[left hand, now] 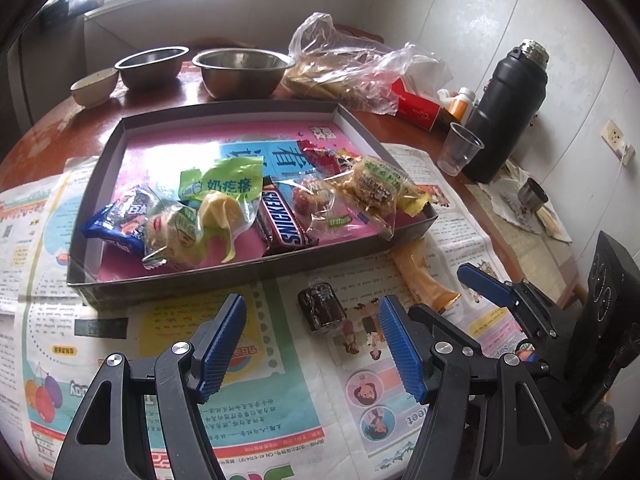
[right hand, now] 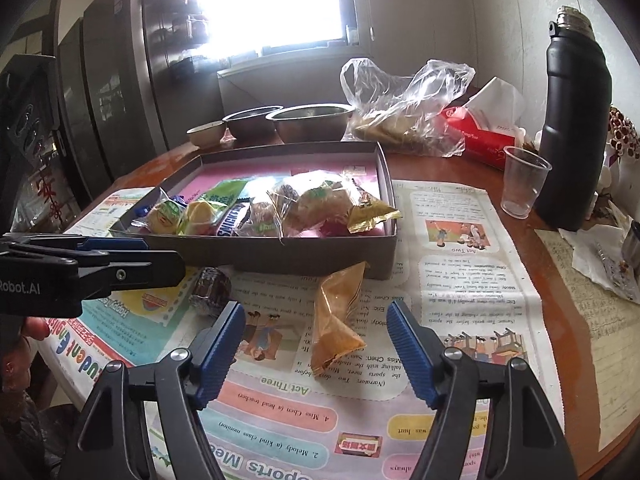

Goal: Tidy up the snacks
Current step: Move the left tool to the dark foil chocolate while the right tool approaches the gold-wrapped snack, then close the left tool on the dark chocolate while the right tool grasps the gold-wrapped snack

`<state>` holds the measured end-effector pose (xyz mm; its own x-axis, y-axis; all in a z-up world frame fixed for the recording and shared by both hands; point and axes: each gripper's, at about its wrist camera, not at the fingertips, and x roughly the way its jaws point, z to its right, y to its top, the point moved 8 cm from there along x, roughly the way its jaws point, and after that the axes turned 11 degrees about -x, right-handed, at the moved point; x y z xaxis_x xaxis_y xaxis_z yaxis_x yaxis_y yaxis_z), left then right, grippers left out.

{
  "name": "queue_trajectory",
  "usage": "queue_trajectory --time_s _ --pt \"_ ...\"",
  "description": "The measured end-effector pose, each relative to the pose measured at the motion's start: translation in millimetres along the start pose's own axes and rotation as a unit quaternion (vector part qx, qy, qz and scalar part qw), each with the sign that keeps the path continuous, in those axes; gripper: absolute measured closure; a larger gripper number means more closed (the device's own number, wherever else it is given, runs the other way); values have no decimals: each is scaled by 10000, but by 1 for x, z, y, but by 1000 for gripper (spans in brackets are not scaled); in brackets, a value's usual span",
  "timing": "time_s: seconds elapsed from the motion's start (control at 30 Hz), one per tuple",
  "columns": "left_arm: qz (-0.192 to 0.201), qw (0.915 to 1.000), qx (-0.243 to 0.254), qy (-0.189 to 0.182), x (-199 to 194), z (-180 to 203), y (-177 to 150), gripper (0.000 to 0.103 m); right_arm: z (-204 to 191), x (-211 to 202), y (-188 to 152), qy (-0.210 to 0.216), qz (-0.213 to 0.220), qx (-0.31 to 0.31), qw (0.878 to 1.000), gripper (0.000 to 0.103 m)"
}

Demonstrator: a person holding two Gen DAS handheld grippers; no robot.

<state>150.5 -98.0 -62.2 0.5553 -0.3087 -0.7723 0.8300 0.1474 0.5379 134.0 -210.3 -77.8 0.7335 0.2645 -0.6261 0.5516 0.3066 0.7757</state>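
Note:
A shallow grey box [left hand: 256, 270] [right hand: 304, 258] with a pink lining holds several wrapped snacks, among them a Snickers bar [left hand: 282, 220] and a green packet [left hand: 218, 188]. On the newspaper in front of it lie a dark foil-wrapped snack [left hand: 322, 308] [right hand: 210, 290] and an orange-wrapped snack [left hand: 424, 276] [right hand: 336, 320]. My left gripper [left hand: 312, 344] is open and empty, just short of the dark snack. My right gripper [right hand: 316, 344] is open and empty, with the orange snack between its fingertips' line; it also shows in the left wrist view [left hand: 486, 284].
Two steel bowls [left hand: 240, 70] and a small ceramic bowl [left hand: 94, 86] stand behind the box. A clear plastic bag [left hand: 352, 68], a red tissue box [left hand: 416, 106], a plastic cup [left hand: 458, 148] and a black thermos [left hand: 506, 104] stand at the right. Newspaper [left hand: 260, 400] covers the table.

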Motion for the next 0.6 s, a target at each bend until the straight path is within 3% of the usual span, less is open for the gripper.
queue_trajectory --time_s 0.17,0.4,0.5,0.53,0.6 --pt "-91 9999 -56 -18 10 -1 -3 32 2 8 -2 15 -58 36 10000 40" --pt "-271 9995 -156 44 33 -4 -9 32 1 19 -5 -39 -130 -130 9998 77" --pt "-284 9994 -208 18 38 -4 -10 33 1 20 -6 2 -118 -152 9998 79" --pt "-268 9994 -209 23 39 -3 -10 35 1 20 -5 23 -107 -142 9998 79" --pt "-244 9996 -159 53 42 -1 -9 61 2 19 -5 46 -92 -116 9999 80"
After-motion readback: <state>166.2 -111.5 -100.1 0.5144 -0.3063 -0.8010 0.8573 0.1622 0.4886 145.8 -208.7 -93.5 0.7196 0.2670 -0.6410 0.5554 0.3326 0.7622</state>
